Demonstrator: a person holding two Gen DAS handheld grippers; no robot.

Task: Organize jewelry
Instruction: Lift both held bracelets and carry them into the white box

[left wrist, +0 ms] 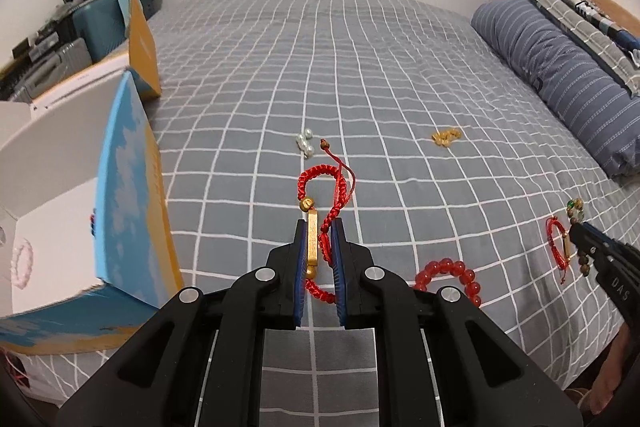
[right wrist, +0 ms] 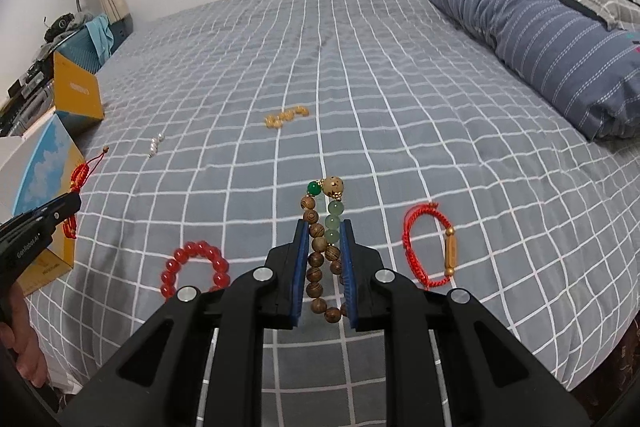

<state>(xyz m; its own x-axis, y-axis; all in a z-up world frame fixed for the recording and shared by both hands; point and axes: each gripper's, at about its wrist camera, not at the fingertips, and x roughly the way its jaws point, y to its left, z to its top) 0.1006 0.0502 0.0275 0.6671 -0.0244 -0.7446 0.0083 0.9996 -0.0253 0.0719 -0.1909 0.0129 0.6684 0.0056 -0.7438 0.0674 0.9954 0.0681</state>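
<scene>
Your left gripper is closed on a red braided cord bracelet with a gold bar. The bar sits between the blue pads, and the red loop sticks out past the tips, up off the bed.

Your right gripper is closed on a wooden bead bracelet that also has green beads and one pale round bead at the top. The beads are squeezed between its pads, and the bracelet is up off the bed too.

A red bead bracelet lies on the grey checked bed cover between your two grippers. Another red cord bracelet with a gold tube lies just to the right of your right gripper. Farther up the bed there is a little pile of white pearls and a little pile of gold beads, well apart from each other.

An open blue and yellow box sits on the left side of the bed, near your left gripper. A pink bead bracelet lies inside it on the white bottom. A blue striped pillow lies at the right side of the bed.
</scene>
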